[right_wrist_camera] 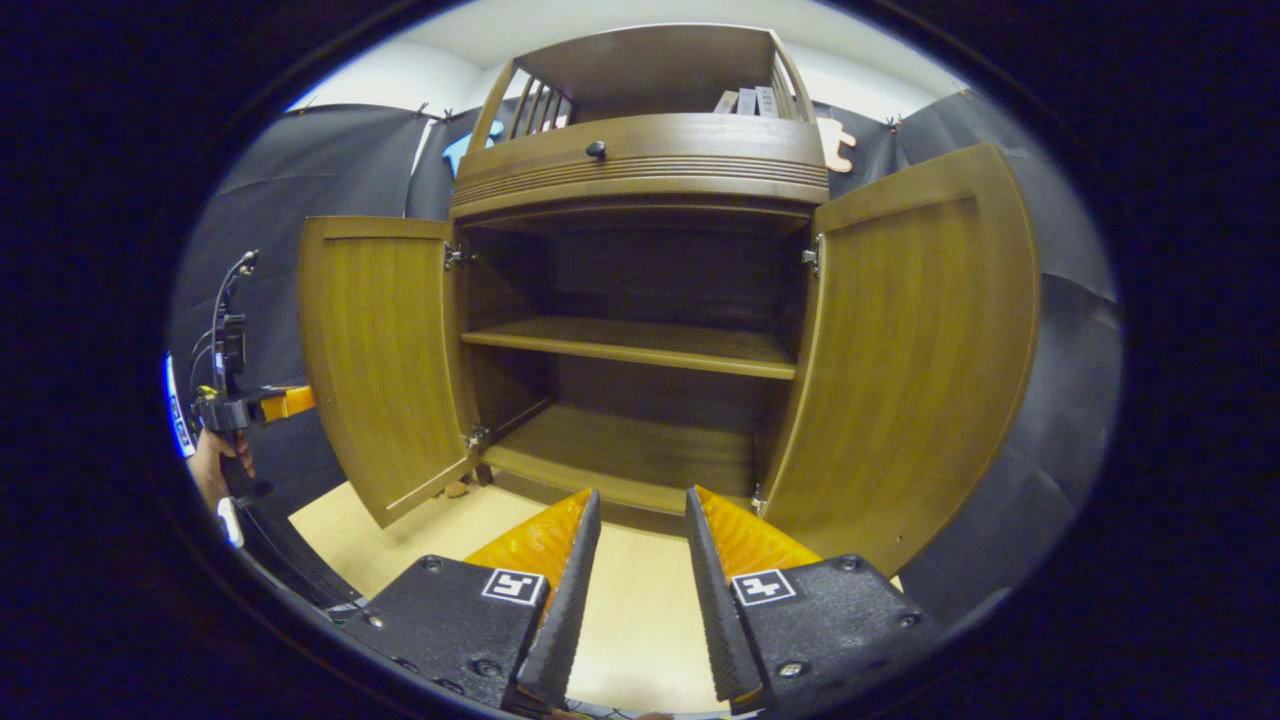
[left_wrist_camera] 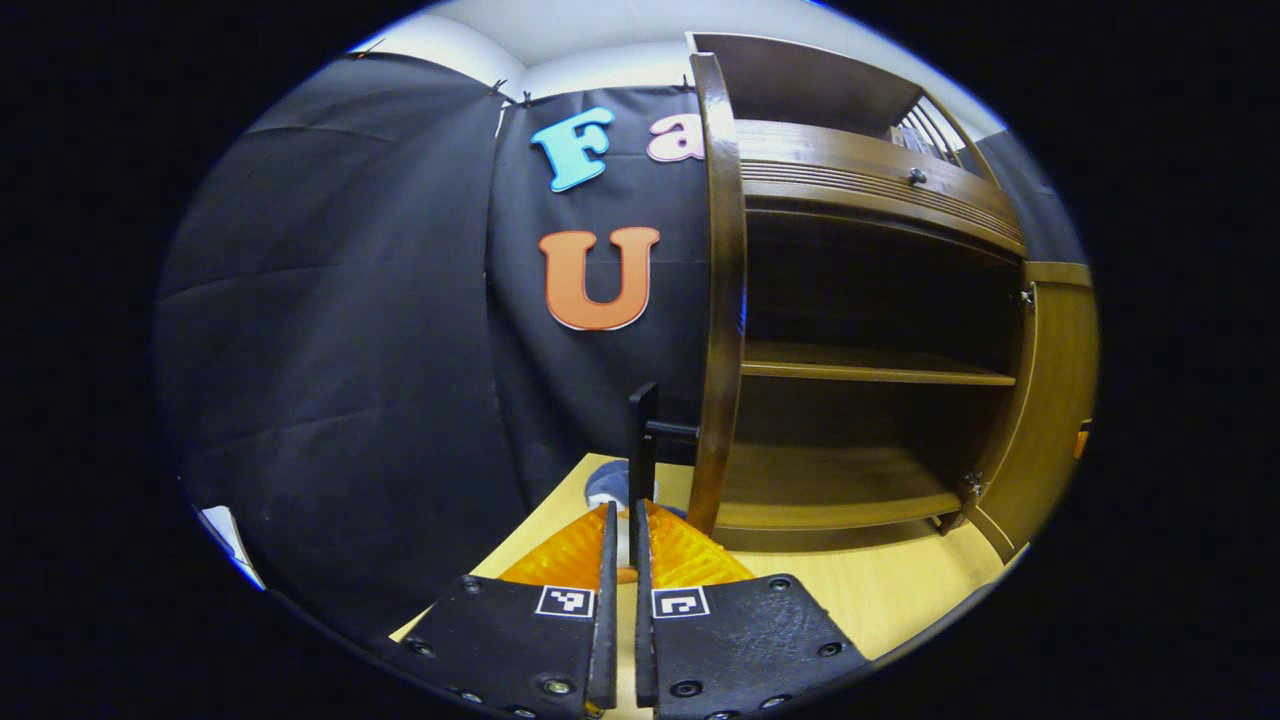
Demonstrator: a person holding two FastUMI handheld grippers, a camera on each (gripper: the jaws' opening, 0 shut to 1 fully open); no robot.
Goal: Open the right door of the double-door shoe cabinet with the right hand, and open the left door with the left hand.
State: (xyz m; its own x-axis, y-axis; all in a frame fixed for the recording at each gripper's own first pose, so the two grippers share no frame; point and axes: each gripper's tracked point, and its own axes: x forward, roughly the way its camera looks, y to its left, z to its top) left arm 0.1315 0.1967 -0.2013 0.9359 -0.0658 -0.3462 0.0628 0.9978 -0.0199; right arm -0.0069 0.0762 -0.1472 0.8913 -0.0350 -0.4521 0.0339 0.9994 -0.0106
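Left gripper view first: left gripper [left_wrist_camera: 622,520] at bottom centre, fingers pinching the dark handle [left_wrist_camera: 642,440] of the left door [left_wrist_camera: 722,300], seen edge-on mid-frame. Right gripper view: right gripper [right_wrist_camera: 640,510] spread apart, holding nothing, below the shoe cabinet [right_wrist_camera: 640,170]; right door [right_wrist_camera: 915,350] swung wide at right.

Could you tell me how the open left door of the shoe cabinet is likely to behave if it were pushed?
The left door looks like a rigid wooden panel, so it probably will not flex. It hangs on hinges at the cabinet side, so a push would likely swing it rather than slide it. Its smooth face may be slippery for fingers.
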